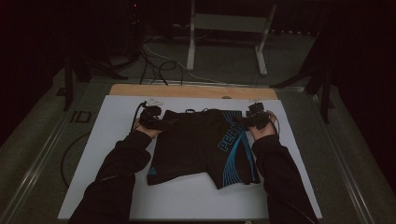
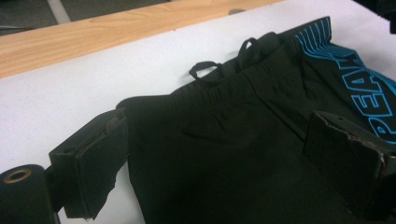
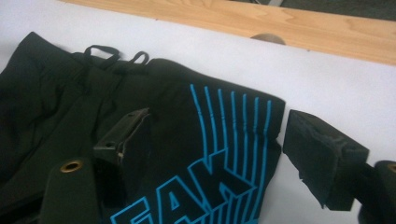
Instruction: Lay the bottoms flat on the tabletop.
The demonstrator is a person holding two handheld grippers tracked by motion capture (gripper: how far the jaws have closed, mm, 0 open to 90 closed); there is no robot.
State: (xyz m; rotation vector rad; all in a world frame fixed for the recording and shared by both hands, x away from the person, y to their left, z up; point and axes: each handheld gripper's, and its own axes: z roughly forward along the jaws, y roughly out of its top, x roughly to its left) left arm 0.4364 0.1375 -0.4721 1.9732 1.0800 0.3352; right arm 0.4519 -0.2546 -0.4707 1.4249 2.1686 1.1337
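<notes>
The black stretch-fabric shorts with blue stripes and lettering (image 1: 203,144) lie flat on the white board (image 1: 107,154), waistband toward the far wooden edge (image 1: 191,90). The left gripper (image 1: 161,123) sits at the waistband's left corner, its 2 jaws apart with cloth between them but not pinched. The right gripper (image 1: 243,121) straddles the right corner, likewise apart. This looks like the release after laying the garment out; next, I judge, both hands should regrip for a fold.
</notes>
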